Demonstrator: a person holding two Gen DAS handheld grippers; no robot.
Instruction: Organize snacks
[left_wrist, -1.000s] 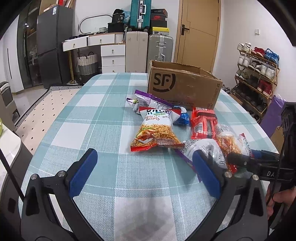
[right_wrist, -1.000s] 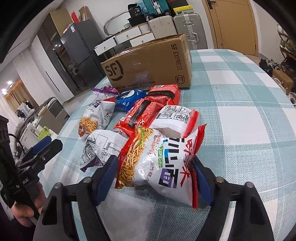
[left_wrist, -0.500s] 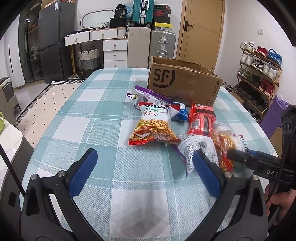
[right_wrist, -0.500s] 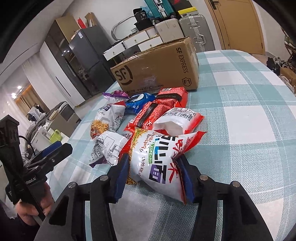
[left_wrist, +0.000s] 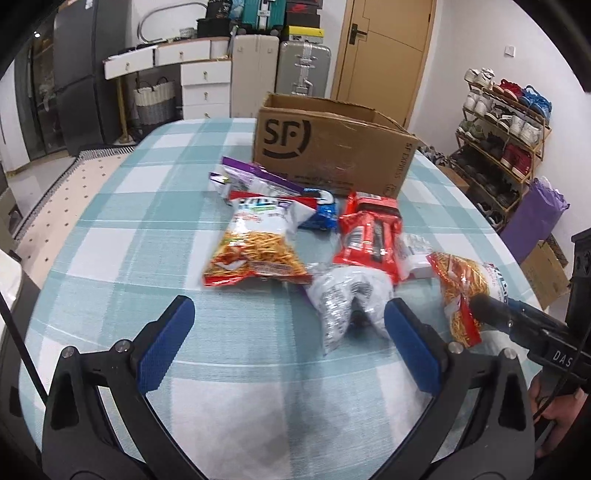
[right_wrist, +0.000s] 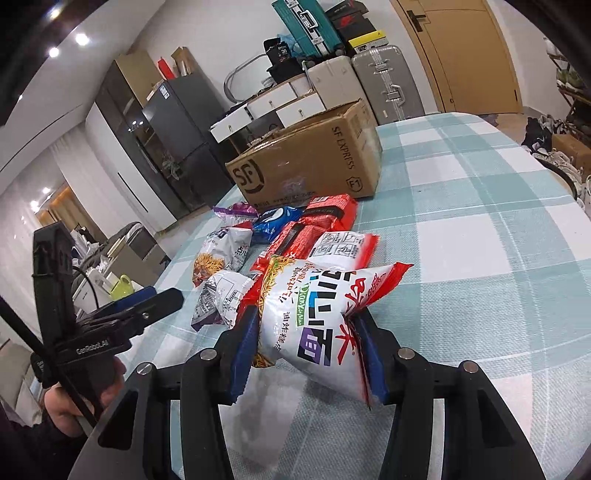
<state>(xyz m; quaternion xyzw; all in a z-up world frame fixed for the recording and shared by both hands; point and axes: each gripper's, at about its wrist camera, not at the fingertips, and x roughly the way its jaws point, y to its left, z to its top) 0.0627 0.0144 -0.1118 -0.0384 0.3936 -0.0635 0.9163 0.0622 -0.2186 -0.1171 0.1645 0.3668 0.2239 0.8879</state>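
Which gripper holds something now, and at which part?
The right gripper pinches the noodle snack bag across its near end. The left gripper is open and holds nothing.

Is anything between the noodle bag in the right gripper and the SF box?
Yes: the noodle bag, held by the right gripper, has other snack packs, including red packs, lying on the table before the cardboard box.

My right tongs (right_wrist: 306, 350) have closed from wide open onto the white-and-red crinkly noodle snack bag (right_wrist: 317, 314), lifting its end off the checked worktop (right_wrist: 480, 258).
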